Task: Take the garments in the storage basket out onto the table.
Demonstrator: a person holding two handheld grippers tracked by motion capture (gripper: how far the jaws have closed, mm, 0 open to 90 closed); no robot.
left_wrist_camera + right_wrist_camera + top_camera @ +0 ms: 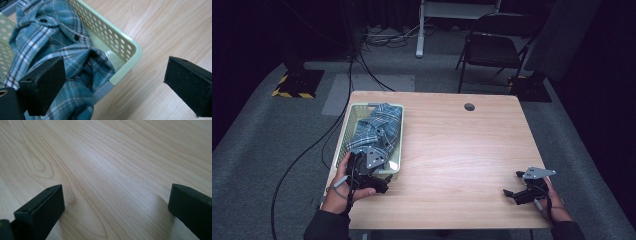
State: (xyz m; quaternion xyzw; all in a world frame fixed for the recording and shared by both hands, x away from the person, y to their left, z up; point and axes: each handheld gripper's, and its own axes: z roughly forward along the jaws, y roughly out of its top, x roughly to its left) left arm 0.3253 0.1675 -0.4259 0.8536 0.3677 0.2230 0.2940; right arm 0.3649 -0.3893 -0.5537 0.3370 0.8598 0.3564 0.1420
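Black foam-padded jaws of the left gripper (pixel 113 82) stand wide apart with nothing between them: one pad hangs over the crumpled blue-and-white plaid cotton shirt (pixel 53 50), the other over bare wood outside the basket. Whether that first pad touches the cloth cannot be told. The shirt lies bunched inside the pale green perforated plastic basket (pixel 125 48), directly ahead of and under this gripper, with two dark buttons showing on its placket and a fold of fabric pushed up against the basket's rounded near corner. That corner sits between the two jaws.

From the high view, the left gripper (pixel 379 175) is at the basket's (pixel 346 130) near end, held in the person's left hand (pixel 339 192), and the shirt (pixel 377 131) fills most of the basket's length beyond it. The basket rests on the left part of the light wooden table (pixel 462 150), whose round cable hole (pixel 469 107) lies far ahead.

Well apart, at the table's near right edge, the right gripper (pixel 512 186) is held in the person's right hand (pixel 552 202). Its jaws are likewise spread wide and grip nothing, with plain wood grain (pixel 112 170) ahead of them.
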